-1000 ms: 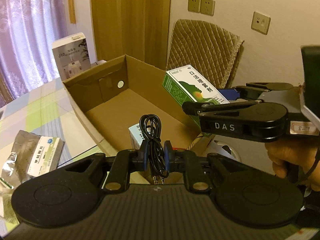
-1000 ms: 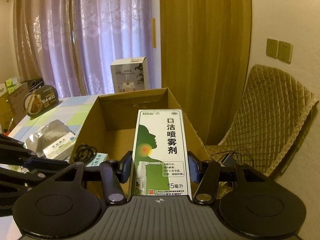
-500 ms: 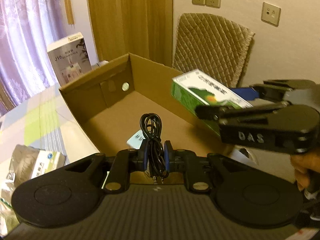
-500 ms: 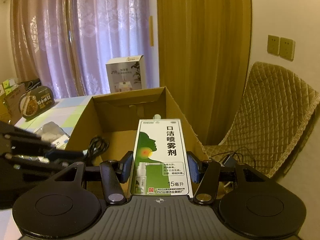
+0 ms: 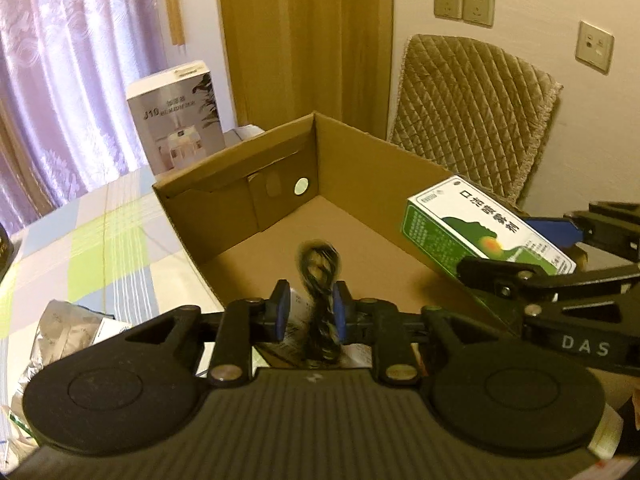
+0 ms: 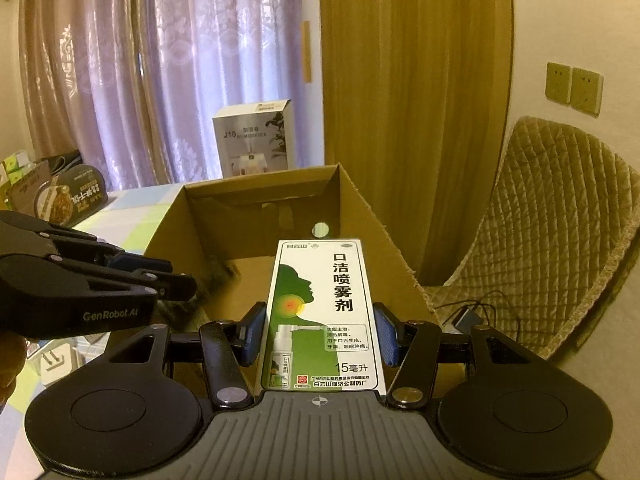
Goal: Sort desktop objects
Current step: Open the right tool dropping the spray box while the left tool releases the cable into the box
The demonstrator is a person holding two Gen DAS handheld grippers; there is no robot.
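Note:
An open cardboard box [image 5: 360,160] stands on the checked tablecloth. My left gripper [image 5: 311,312] hovers over its near wall with the pads apart. The coiled black cable [image 5: 320,288] between them is blurred, leaning on the right pad with a gap at the left one. In the right wrist view the left gripper [image 6: 180,276] points into the cardboard box [image 6: 256,192], and the cable [image 6: 218,276] is a dark smear at its tips. My right gripper [image 6: 320,332] is shut on a green-and-white spray box [image 6: 320,300], held level over the carton's right wall. From the left wrist, the spray box [image 5: 472,224] sits in the right gripper [image 5: 508,246].
A silver pouch [image 5: 72,332] lies on the table left of the carton. A white humidifier box [image 5: 176,120] stands behind it. A quilted chair [image 5: 472,112] is at the right, by the wall. A round food bowl [image 6: 68,196] sits far left. A small white box [image 5: 298,320] lies inside the carton.
My left gripper's pads have spread apart and the cable, gripped firmly before, now blurs loose between them. Both grippers have moved forward over the carton. The right one still grips the spray box.

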